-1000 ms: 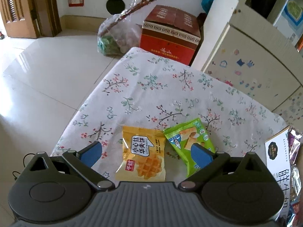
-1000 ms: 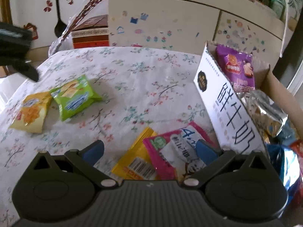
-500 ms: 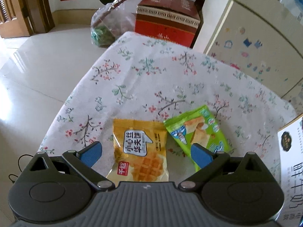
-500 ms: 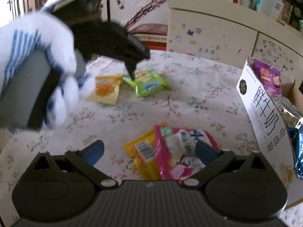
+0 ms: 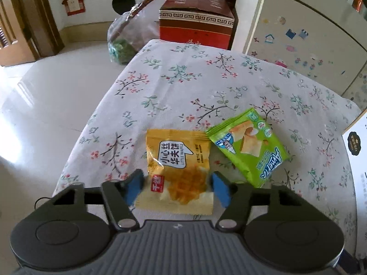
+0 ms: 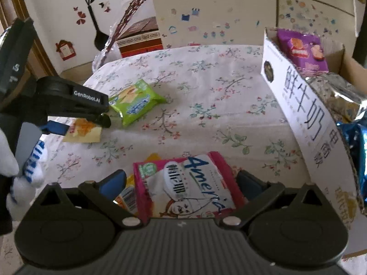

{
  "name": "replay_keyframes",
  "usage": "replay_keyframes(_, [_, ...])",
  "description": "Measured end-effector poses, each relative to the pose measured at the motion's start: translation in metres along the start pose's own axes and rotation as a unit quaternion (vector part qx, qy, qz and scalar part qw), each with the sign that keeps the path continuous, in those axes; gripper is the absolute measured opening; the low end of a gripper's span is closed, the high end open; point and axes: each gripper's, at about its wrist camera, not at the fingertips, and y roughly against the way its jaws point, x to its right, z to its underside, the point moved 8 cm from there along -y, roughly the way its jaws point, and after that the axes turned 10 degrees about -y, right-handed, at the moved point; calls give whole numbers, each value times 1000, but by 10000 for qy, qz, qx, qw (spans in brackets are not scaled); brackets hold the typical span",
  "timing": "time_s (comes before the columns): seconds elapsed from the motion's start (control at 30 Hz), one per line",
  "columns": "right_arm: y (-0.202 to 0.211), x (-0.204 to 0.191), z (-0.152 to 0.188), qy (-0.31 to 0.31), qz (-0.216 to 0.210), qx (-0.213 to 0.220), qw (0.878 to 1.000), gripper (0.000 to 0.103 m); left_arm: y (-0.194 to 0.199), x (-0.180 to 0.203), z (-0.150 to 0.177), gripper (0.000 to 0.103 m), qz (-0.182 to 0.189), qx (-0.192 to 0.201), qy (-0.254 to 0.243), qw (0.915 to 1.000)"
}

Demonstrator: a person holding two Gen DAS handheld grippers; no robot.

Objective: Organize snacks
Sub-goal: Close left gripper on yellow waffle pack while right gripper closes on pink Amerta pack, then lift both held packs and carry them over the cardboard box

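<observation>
We are at the pick-up step. Our left gripper has just been closing around the yellow foil waffle packet at the near left of the floral tablecloth; its blue pads now meet the packet's sides, pinching it. Our right gripper stands spread over the pink-edged white wafer packet, touching nothing. Next we should lift the waffle packet and carry it right to the open cardboard box, minding the green wafer packet just beside.
</observation>
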Motion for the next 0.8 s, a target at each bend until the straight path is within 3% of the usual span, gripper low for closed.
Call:
replay_keyframes(0.13, [6, -2, -2, 106, -276, -52, 9995, 78, 9, -5, 9, 66, -19, -131, 213, 9997])
replay_keyframes(0.27, [12, 2, -2, -108, -542, -261, 9981, 71, 25, -4, 15, 66, 5, -84, 284, 9996])
replay_keyframes(0.33, [16, 6, -3, -196, -590, -359, 9974, 62, 34, -1, 18, 66, 94, -34, 312, 9995])
replay_keyframes(0.53, [36, -1, -3, -30, -798, -505, 9955, 62, 68, 11, 22, 66, 225, 226, 226, 9992])
replay_keyframes(0.8, [70, -16, -6, 441, -1072, -730, 9906, 62, 106, 10, 34, 66, 551, 504, 547, 9957])
